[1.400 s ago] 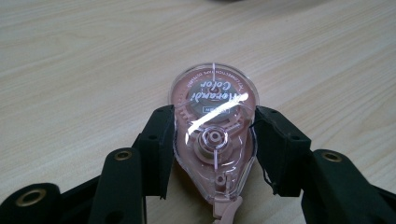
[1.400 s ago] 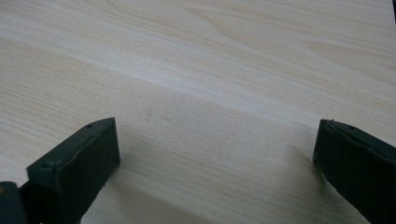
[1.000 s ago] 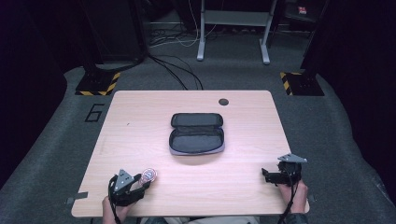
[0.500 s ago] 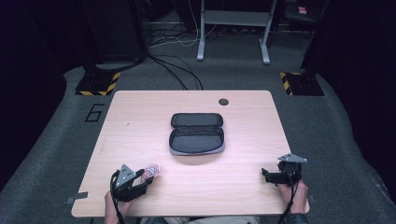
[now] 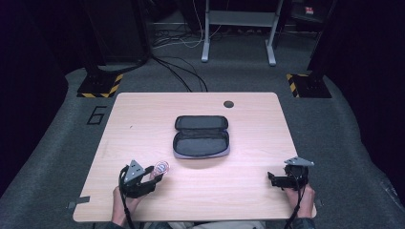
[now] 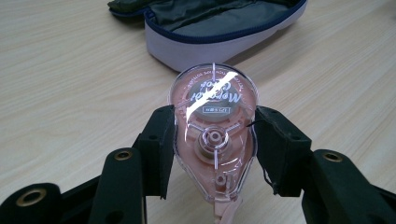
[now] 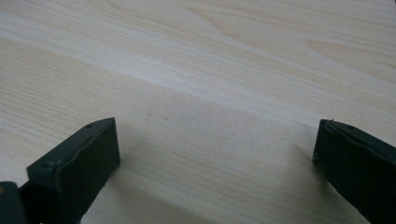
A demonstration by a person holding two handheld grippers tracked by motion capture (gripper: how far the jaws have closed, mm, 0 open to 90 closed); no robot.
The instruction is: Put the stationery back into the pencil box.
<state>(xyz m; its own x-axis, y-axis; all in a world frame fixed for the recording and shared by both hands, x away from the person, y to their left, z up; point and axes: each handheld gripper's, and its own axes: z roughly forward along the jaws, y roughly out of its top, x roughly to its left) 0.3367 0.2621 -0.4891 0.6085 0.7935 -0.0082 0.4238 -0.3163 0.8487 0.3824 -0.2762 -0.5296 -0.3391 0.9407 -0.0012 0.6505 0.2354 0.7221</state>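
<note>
Left gripper view shows one pink, clear-shelled correction tape dispenser (image 6: 212, 140) clamped flat between the two black jaws of the left gripper (image 6: 212, 154), above the table (image 6: 70, 70) near its front left edge. One open black pouch (image 5: 201, 136) lies mid-table, well beyond it. From above, the left hand (image 5: 125, 200) points its gripper toward the pouch. At the front right corner, the right gripper (image 7: 215, 154) rests low over bare wood, jaws wide apart and empty.

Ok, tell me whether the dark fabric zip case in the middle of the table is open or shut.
Open. The dark fabric zip case lies with its lid folded back flat on the wooden table, grey lining showing and nothing visible inside.
</note>
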